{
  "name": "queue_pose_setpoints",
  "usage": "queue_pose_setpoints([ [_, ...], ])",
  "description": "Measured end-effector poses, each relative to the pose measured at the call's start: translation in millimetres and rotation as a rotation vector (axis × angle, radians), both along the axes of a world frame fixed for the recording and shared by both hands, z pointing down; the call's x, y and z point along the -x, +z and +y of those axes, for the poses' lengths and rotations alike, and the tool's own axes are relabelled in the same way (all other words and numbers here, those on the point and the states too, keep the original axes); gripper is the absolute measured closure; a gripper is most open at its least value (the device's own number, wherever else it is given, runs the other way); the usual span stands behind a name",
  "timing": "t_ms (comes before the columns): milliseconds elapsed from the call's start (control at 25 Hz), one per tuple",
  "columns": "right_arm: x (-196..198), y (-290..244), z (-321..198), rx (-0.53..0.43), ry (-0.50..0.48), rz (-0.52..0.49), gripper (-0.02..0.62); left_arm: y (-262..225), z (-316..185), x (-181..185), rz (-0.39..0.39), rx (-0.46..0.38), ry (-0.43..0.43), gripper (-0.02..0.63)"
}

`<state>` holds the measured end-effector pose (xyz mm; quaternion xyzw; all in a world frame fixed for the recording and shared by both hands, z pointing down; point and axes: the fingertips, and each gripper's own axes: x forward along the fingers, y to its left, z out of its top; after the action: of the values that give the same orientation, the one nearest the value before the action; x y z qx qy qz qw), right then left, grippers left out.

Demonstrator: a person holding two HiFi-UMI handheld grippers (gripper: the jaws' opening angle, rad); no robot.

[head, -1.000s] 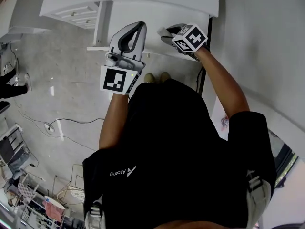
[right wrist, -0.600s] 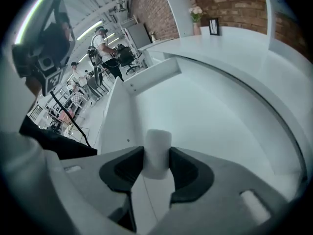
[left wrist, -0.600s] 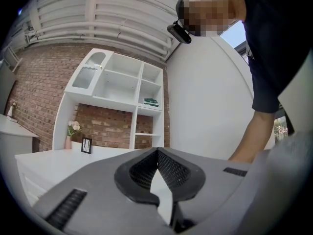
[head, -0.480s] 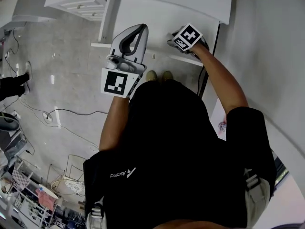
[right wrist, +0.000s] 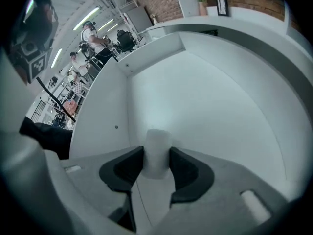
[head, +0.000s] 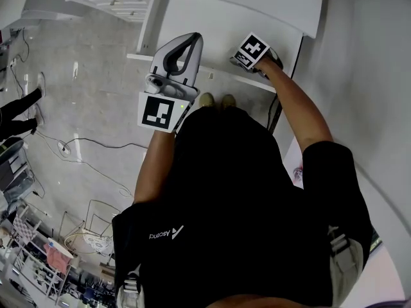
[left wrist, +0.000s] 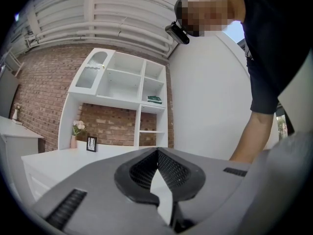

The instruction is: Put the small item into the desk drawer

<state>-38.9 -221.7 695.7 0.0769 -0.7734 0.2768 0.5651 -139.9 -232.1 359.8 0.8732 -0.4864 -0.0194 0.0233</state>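
Item check: the small item (right wrist: 156,140) is a stubby white cylinder, standing upright and pinched between the two dark pads of the right gripper (right wrist: 156,155), one pad pressed on each side. It's already inside the open drawer (right wrist: 210,92), with white floor and walls all around it and nothing else in there that I can spot. Can't tell whether its base is touching the drawer floor or hanging just above it.

So I'd say this is the set-down step. To do it well, ease it down until the base sits flat, then spread the jaws evenly so neither pad drags it over. Back out straight along the jaws, no sideways swing.

The left gripper (left wrist: 157,153) is off duty, its fingers pressed together on nothing, aimed up toward the white shelf unit (left wrist: 122,82). It's probably the one to push the drawer shut.
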Motion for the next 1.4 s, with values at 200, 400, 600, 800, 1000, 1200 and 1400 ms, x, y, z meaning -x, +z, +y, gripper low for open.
queue_pose_setpoints([
  [200,-2.3,9.2,4.8,0.009,-0.01,0.028,0.426,0.9,2.8,-0.4,-0.008,0.004,-0.006,0.607],
  [400,-2.7,15.1,7.8,0.031,-0.005,0.039,0.417,5.1,5.0,0.5,-0.014,0.007,-0.009,0.607],
  [600,-5.0,11.0,10.4,0.025,0.007,0.027,0.403,4.6,8.2,-0.9,-0.011,0.012,-0.005,0.607],
  [800,-7.4,-0.9,8.7,0.007,0.027,-0.01,0.396,3.9,10.1,-6.0,-0.007,0.008,0.012,0.607],
  [1000,-11.3,-21.3,4.1,-0.036,0.06,-0.072,0.396,5.0,12.6,-14.3,0.0,0.005,0.034,0.607],
  [1200,-16.7,-54.7,-1.9,-0.104,0.12,-0.154,0.396,6.7,16.3,-24.0,0.002,0.004,0.059,0.607],
  [1400,-7.2,-110.3,-5.3,-0.228,0.174,-0.332,0.402,6.9,21.2,-38.6,-0.002,0.004,0.093,0.607],
])
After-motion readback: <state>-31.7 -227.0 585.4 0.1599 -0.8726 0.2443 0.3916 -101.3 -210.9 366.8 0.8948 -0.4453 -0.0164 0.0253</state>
